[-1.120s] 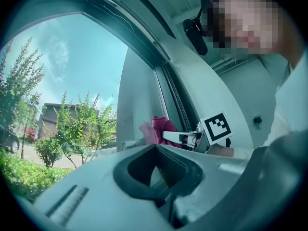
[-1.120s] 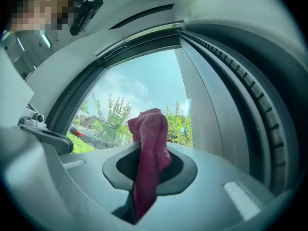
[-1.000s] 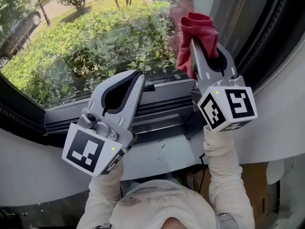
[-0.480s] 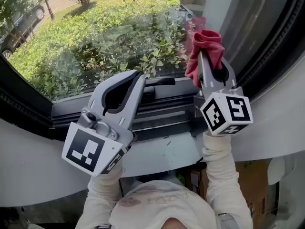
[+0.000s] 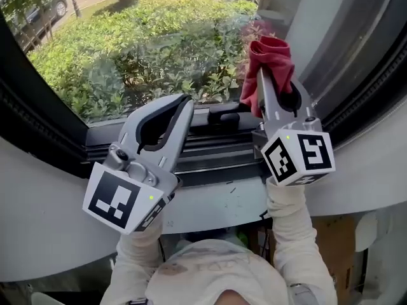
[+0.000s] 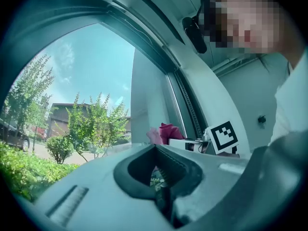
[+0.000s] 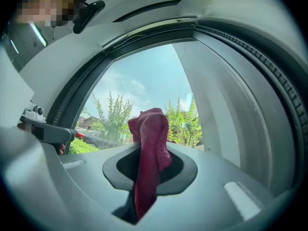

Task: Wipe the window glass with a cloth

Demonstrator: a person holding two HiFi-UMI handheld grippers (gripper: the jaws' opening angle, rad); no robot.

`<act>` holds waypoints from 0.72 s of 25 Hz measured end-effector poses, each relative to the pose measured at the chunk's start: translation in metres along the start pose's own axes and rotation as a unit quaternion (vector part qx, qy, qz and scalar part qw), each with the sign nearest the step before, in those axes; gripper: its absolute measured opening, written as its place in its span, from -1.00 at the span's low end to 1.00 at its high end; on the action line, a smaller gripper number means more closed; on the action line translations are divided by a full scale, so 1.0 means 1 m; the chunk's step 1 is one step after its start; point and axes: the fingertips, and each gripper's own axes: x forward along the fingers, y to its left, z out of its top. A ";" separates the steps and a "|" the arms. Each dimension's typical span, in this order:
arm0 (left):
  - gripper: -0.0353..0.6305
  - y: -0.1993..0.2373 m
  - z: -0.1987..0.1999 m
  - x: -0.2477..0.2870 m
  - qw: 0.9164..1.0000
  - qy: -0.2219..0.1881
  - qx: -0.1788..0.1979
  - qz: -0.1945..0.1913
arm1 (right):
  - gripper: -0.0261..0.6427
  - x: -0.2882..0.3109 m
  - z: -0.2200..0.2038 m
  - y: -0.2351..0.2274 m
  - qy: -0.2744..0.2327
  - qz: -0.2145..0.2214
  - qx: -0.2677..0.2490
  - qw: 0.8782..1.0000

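Note:
A dark red cloth [image 5: 269, 61] is bunched at the tip of my right gripper [image 5: 259, 81], which is shut on it. The wad is held up against the lower right part of the window glass [image 5: 140, 49]. In the right gripper view the cloth [image 7: 151, 143] hangs down between the jaws and hides their tips. My left gripper [image 5: 186, 104] is shut with nothing in it, and it hovers over the lower window frame, left of the cloth. From the left gripper view the cloth [image 6: 169, 131] shows to the right, with the glass [image 6: 91, 76] ahead.
A dark lower window frame and track [image 5: 216, 146] run under both grippers above a white sill [image 5: 44, 208]. A dark rubber seal [image 5: 375, 75] curves up the right side. Green hedges [image 5: 114, 43] lie outside the glass.
My right gripper with the cloth slid right along the glass, then came back a little to the left. The left gripper stayed where it was. The view tilted slightly.

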 end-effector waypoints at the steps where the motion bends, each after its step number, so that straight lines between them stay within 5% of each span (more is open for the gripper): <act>1: -0.59 0.005 0.000 -0.005 1.000 0.000 0.000 0.003 | -0.71 0.003 0.000 0.010 -0.002 0.007 0.000 1.000; 18: -0.59 0.076 0.003 -0.100 0.999 -0.007 -0.003 0.052 | -0.71 0.052 -0.004 0.197 -0.024 0.111 -0.027 0.993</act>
